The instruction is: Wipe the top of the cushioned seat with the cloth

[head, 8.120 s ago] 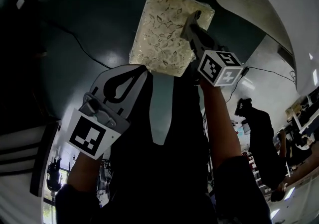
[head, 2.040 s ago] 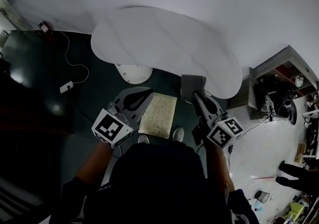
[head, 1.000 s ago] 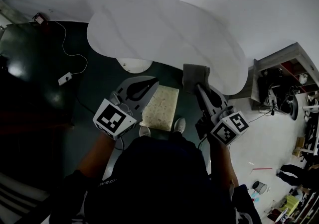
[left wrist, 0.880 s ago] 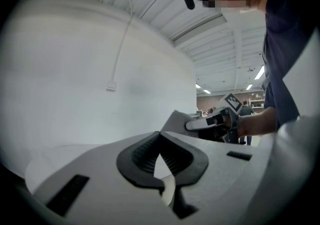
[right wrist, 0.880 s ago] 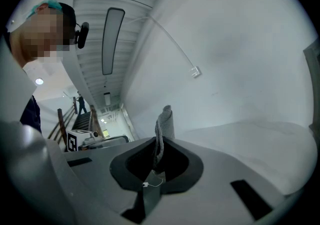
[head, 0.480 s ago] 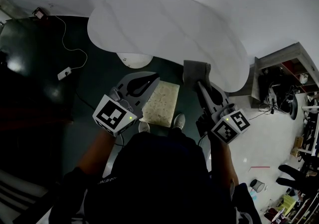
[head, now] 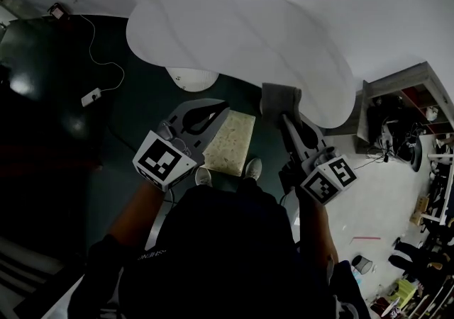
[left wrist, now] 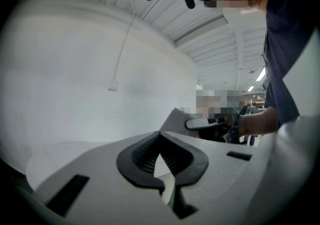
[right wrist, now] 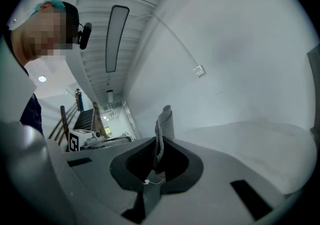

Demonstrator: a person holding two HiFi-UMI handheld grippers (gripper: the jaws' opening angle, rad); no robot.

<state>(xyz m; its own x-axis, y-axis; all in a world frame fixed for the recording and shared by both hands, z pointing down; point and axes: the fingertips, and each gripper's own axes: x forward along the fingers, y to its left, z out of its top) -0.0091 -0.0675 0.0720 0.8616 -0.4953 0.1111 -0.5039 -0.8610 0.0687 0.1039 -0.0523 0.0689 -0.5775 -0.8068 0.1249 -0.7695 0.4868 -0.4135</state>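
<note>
- Right gripper (right wrist: 160,141) jaws pinched on one edge of the grey cloth (right wrist: 162,121); left gripper (left wrist: 159,136) jaws pressed together, with nothing between them.
- Cloth soft, of rough weave, standing up limp out of the black ribbed pads, away from the seat and not touching it.
- Lower, between both grippers in the head view: cushioned seat (head: 230,142), a flat rectangular pad with a cream cover in a fine pattern.
- Likely trouble: only a narrow pinch on the cloth, so easy to pull it free when dragged over the textured cover.
- Also possible: hard jaw tips scraping the cover if pressed too low, or a light seat sliding under the wipe with nothing to steady it.
- Beyond: smooth white rounded table (head: 234,34) and dark glossy floor (head: 135,105).
</note>
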